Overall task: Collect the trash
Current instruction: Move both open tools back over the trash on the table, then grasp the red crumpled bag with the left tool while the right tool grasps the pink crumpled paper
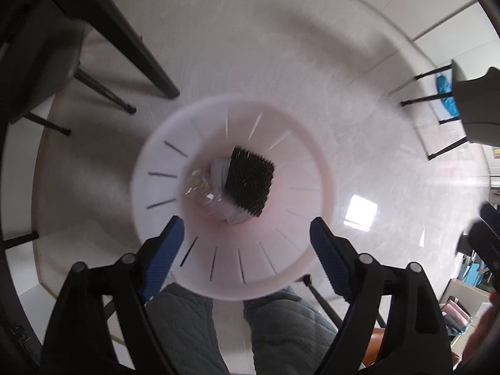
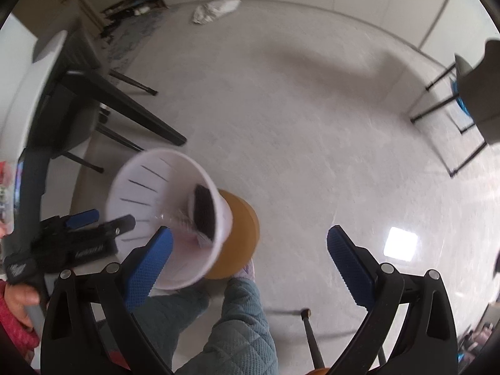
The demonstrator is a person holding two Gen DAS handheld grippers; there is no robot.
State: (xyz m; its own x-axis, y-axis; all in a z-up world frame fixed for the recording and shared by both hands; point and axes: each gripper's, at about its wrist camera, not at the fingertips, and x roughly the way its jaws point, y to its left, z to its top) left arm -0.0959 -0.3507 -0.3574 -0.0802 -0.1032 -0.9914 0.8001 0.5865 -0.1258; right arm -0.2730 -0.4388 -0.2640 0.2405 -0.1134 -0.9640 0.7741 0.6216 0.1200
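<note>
A white bin (image 1: 150, 168) with thin slits in its wall stands on a round brown stool (image 2: 243, 234). At its bottom lie a black bristly block (image 1: 250, 184), a grey-white piece (image 1: 218, 168) under it and crumpled clear plastic (image 1: 200, 190). My left gripper (image 1: 245, 223) points straight down over the bin's mouth, open, with nothing between its blue pads. From the right wrist view it (image 2: 111, 218) hangs at the bin's (image 2: 134, 197) left rim, and the black block (image 2: 204, 212) leans on the inner wall. My right gripper (image 2: 250, 232) is open and empty, above the stool.
A black table leg (image 1: 137, 50) and chair legs stand at the left. A second chair (image 1: 437, 100) with a blue item (image 1: 445, 93) under it is at the right. A crumpled white thing (image 2: 215, 9) lies on the far floor. A person's quilted teal legs (image 1: 187, 328) are below the bin.
</note>
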